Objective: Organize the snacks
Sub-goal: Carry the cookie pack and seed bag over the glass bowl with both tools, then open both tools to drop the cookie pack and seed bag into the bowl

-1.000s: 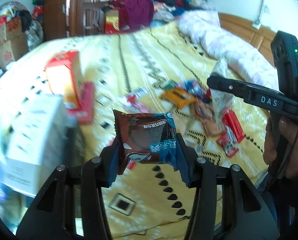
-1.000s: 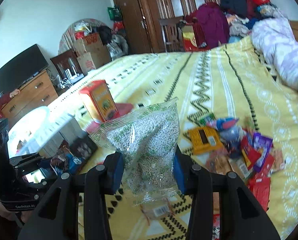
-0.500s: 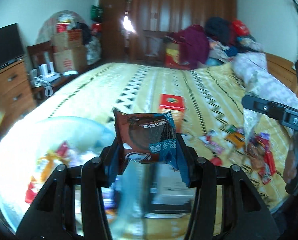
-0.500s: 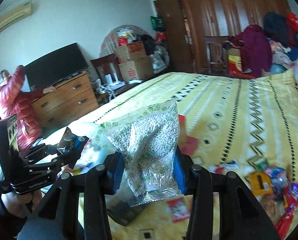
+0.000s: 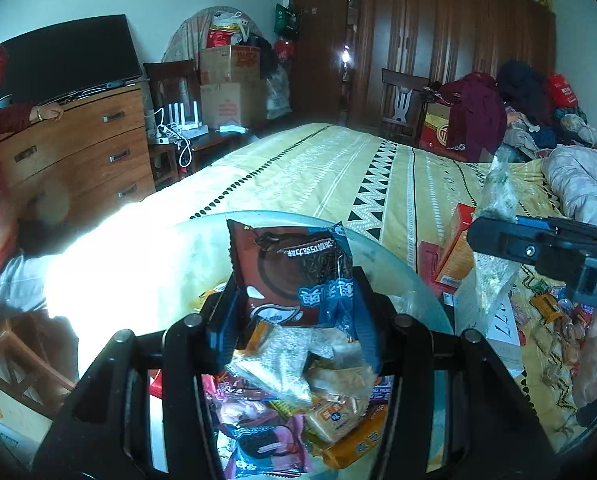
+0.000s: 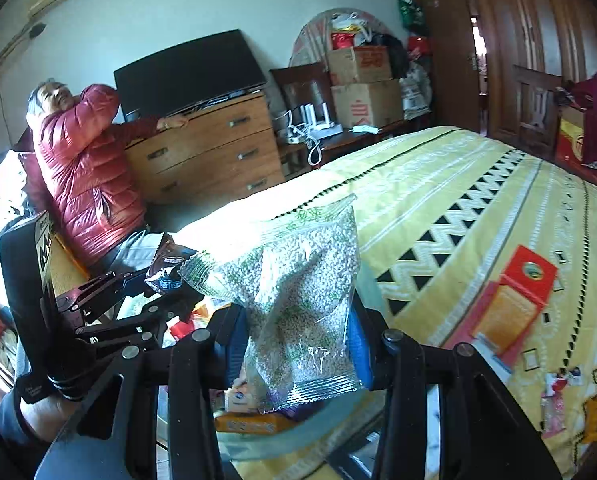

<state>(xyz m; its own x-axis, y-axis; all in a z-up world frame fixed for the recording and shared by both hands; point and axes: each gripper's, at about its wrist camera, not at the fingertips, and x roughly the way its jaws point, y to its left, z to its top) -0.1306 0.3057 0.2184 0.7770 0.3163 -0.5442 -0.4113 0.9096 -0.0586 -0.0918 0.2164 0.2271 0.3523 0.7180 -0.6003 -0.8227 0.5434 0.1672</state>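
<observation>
My left gripper is shut on a brown and blue cookie packet, held upright above a clear tub full of several snack packs. My right gripper is shut on a clear bag of small green-white pellets, also over the tub's rim. In the left wrist view the right gripper comes in from the right with its bag. In the right wrist view the left gripper shows at the left with the cookie packet.
The yellow patterned bed carries an orange-red box and loose snacks at the right. A person in a red jacket leans by a wooden dresser with a TV. Cardboard boxes stand at the back.
Both grippers have swung left from the snack pile on the bed to above the clear tub, each still holding its packet. The dresser and the person have come into view.
</observation>
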